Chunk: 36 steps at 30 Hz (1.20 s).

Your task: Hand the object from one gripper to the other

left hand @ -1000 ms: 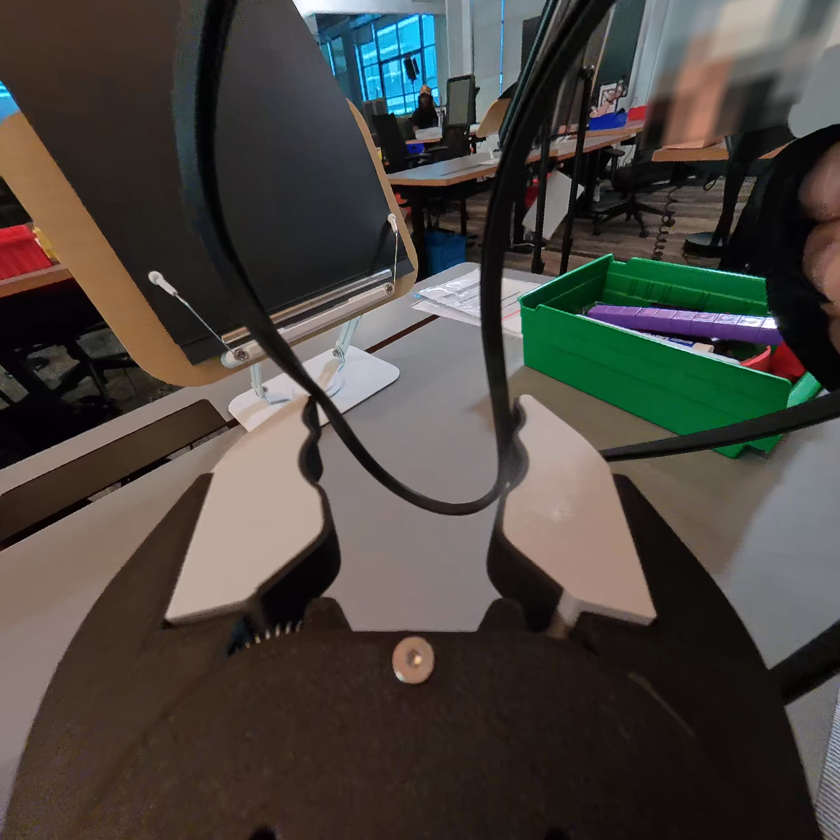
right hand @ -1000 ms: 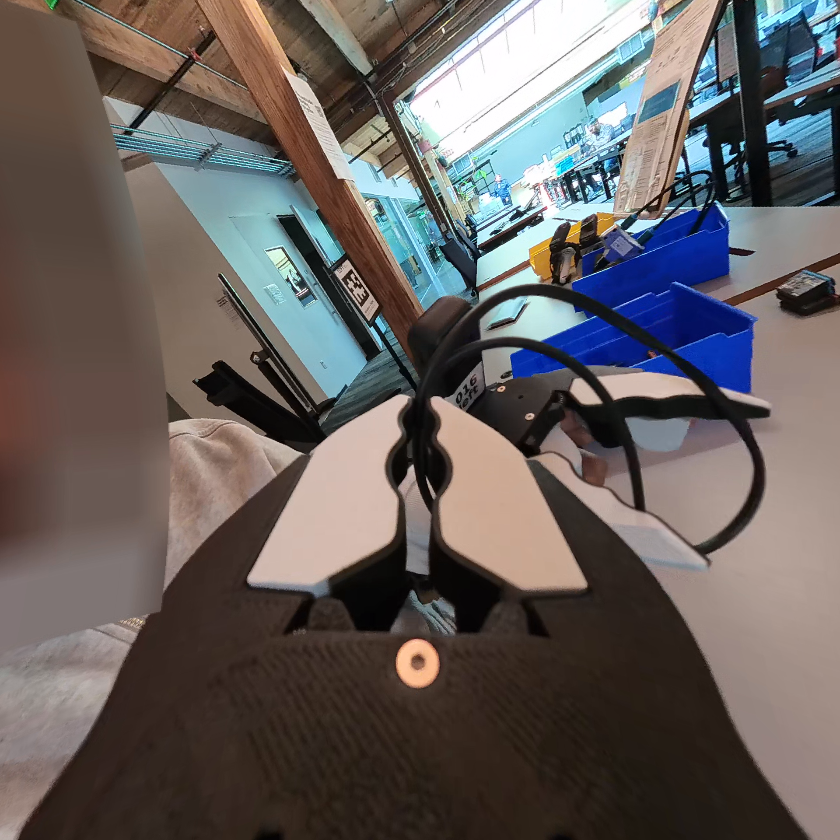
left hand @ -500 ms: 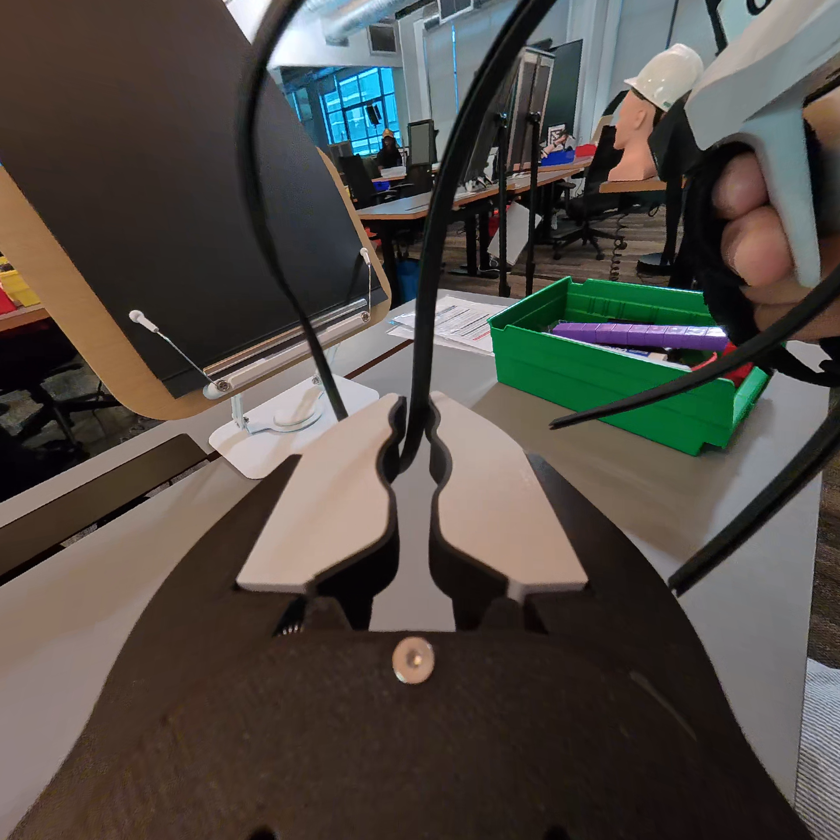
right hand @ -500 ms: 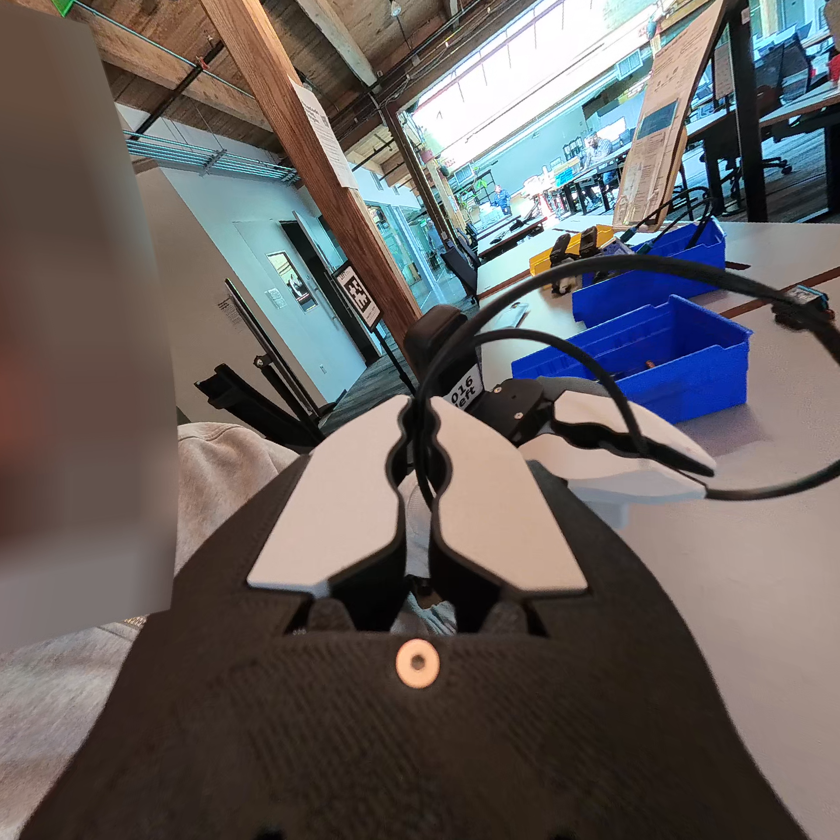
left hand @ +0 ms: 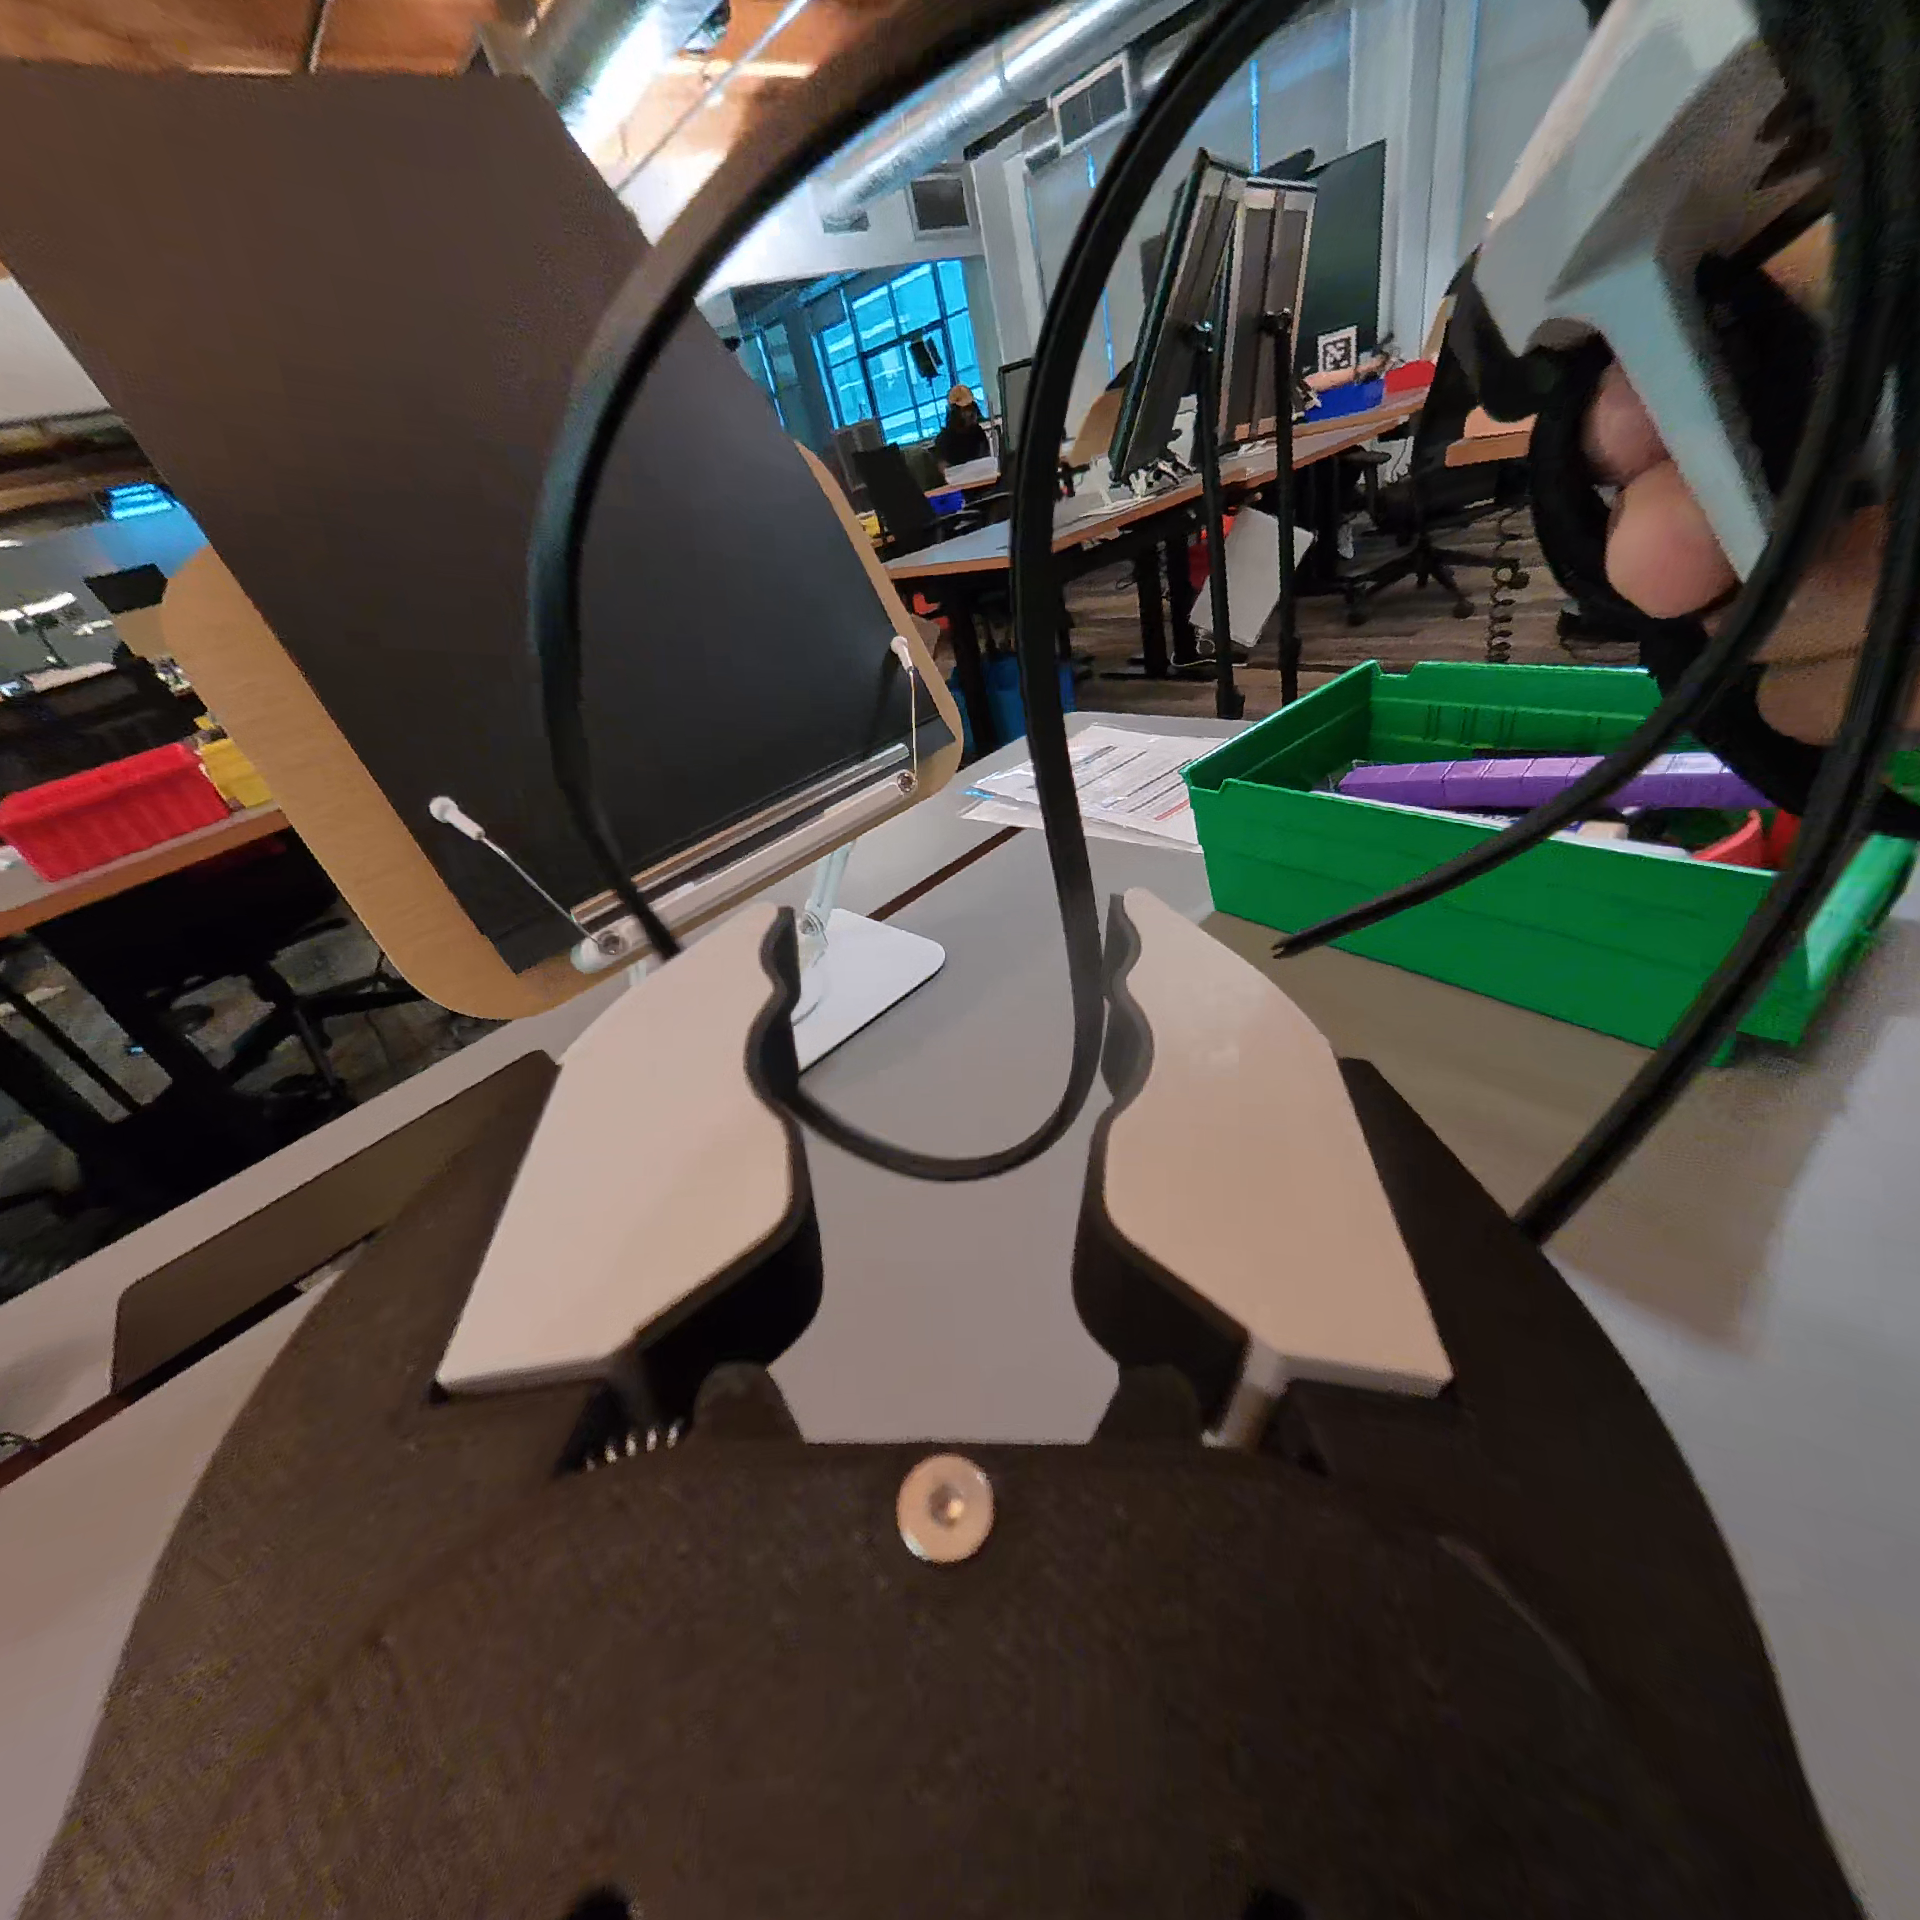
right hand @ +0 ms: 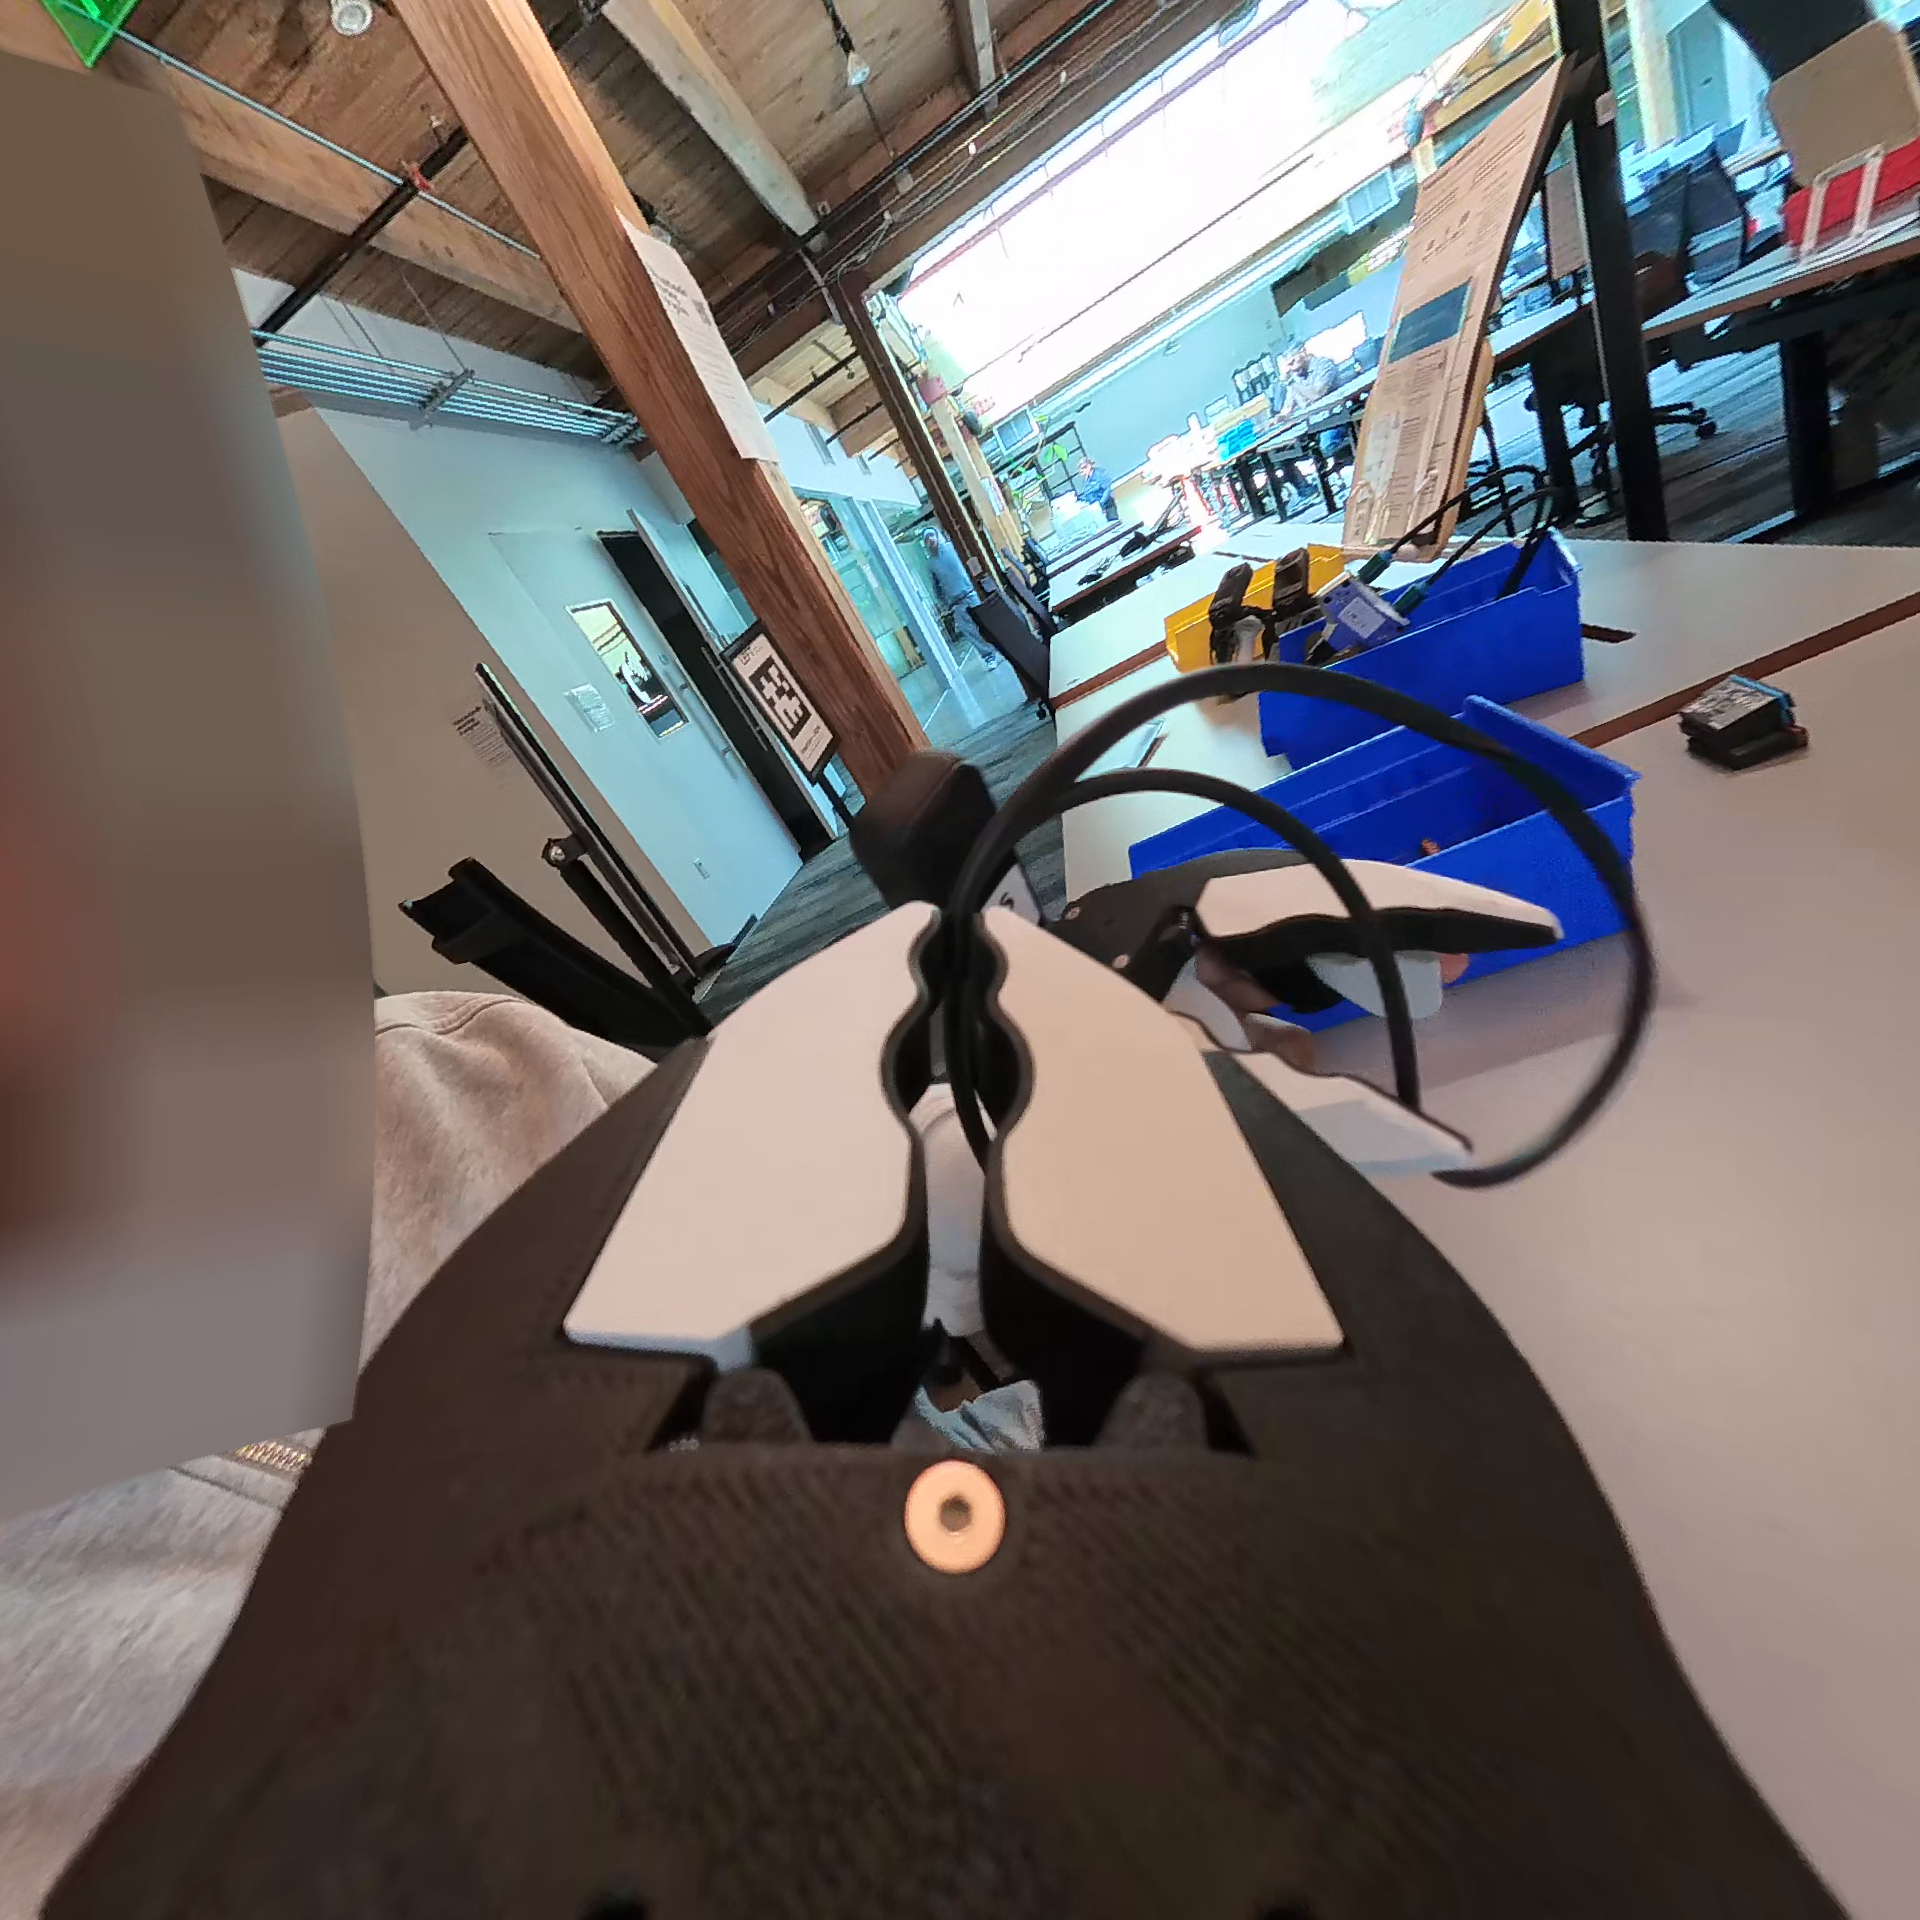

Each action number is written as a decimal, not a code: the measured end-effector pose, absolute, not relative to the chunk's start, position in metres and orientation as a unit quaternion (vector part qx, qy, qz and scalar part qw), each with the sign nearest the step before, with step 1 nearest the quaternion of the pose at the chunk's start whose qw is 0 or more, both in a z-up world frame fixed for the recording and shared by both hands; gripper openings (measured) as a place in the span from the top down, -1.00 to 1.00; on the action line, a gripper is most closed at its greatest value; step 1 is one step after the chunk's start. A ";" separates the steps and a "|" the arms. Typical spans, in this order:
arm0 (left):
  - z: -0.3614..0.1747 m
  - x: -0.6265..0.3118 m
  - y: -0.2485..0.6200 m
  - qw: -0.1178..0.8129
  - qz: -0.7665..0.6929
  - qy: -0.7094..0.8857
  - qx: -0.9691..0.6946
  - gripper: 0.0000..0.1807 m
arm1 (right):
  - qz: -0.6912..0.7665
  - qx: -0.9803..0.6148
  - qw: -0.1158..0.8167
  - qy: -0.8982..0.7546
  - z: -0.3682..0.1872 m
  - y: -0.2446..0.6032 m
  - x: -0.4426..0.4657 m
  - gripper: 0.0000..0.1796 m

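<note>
A long black cable (left hand: 1047, 623) runs between both grippers above the grey table (left hand: 1714, 1195). My left gripper (left hand: 951, 925) is open; a loop of the cable hangs slack between its fingers, resting against the right one. My right gripper (right hand: 961, 925) is shut on the cable (right hand: 1288, 672), which arcs out to the right. The open left gripper (right hand: 1507, 1039) shows just beyond it, with the cable passing through it. In the left wrist view a hand (left hand: 1662, 540) grips the right gripper's grey handle (left hand: 1621, 260) at the upper right.
A green bin (left hand: 1507, 914) with a purple object (left hand: 1538, 779) stands at the right, papers (left hand: 1112, 774) behind it. A black board on a white stand (left hand: 468, 520) rises at the left. Two blue bins (right hand: 1455, 831) and a small black device (right hand: 1740, 717) lie on the table. The left gripper's tips are roughly 12 cm from the right gripper's.
My left gripper was open a second ago, shut on the cable half a second ago, and has opened again, leaving the cable loose between its fingers. My right gripper has stayed shut on the cable.
</note>
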<state>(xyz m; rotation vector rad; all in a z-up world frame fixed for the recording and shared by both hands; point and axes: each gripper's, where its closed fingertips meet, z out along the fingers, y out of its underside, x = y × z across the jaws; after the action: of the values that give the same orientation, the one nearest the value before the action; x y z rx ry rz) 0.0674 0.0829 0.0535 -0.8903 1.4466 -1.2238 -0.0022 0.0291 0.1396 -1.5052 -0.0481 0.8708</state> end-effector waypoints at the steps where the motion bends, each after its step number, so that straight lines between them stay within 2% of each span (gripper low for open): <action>1: 0.054 0.067 0.083 0.505 -0.504 0.598 -0.366 0.34 | 0.382 -0.661 0.646 -0.020 0.140 0.029 -0.002 0.95; 4: 0.056 0.068 0.086 0.520 -0.502 0.584 -0.369 0.17 | 0.385 -0.660 0.645 -0.021 0.140 0.029 -0.003 0.95; 8: 0.052 0.076 0.095 0.532 -0.487 0.571 -0.392 -0.34 | 0.391 -0.659 0.642 -0.026 0.141 0.029 -0.007 0.95; 12: 0.043 0.080 0.092 0.520 -0.479 0.587 -0.395 -0.36 | 0.396 -0.660 0.637 -0.033 0.140 0.030 -0.013 0.95; 15: 0.041 0.080 0.090 0.518 -0.482 0.591 -0.388 -0.26 | 0.402 -0.659 0.634 -0.037 0.141 0.029 -0.016 0.95; 17: 0.042 0.078 0.088 0.514 -0.487 0.594 -0.381 -0.04 | 0.406 -0.658 0.633 -0.039 0.142 0.029 -0.017 0.95; 24: 0.047 0.072 0.088 0.513 -0.502 0.593 -0.365 0.50 | 0.409 -0.655 0.634 -0.042 0.144 0.027 -0.019 0.95; 30: 0.049 0.068 0.085 0.503 -0.509 0.599 -0.358 0.86 | 0.402 -0.655 0.639 -0.037 0.145 0.026 -0.014 0.95; 36: 0.049 0.067 0.083 0.481 -0.529 0.598 -0.362 0.94 | 0.400 -0.655 0.640 -0.036 0.145 0.025 -0.012 0.95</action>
<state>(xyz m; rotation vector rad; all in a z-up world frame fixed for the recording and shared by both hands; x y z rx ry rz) 0.0673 0.0828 0.0486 -0.8829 1.4594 -1.2891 -0.0121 0.0248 0.1454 -1.4949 -0.0824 0.9116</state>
